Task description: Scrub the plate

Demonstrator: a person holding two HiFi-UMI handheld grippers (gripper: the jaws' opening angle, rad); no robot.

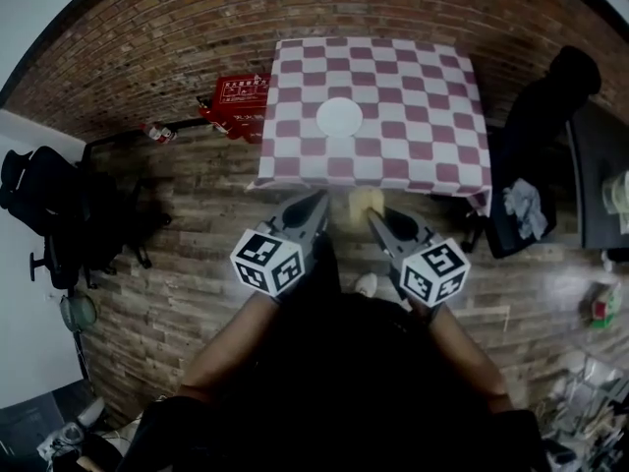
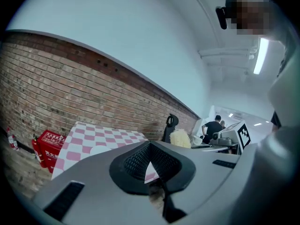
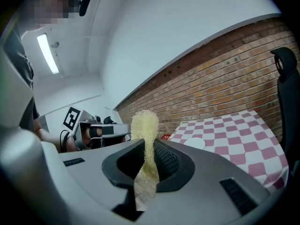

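Right, head view first: the round white plate [image 1: 339,117] sits in the middle of the pink-and-white checked tablecloth [image 1: 432,155], well ahead of both grippers. The left gripper [image 1: 316,205] and right gripper [image 1: 378,216] hover side by side, just short of the table's near edge. A pale yellow fibrous scrubbing pad [image 1: 366,203] shows at the right one's tips.

Left gripper view now: jaws pressed together, nothing in them, and the plate [image 2: 100,150] lies beyond on the cloth, off to the left.

Right gripper view: jaws pinching the pad [image 3: 144,125], which stands up between them. The plate [image 3: 194,143] is ahead and to the right, well apart.
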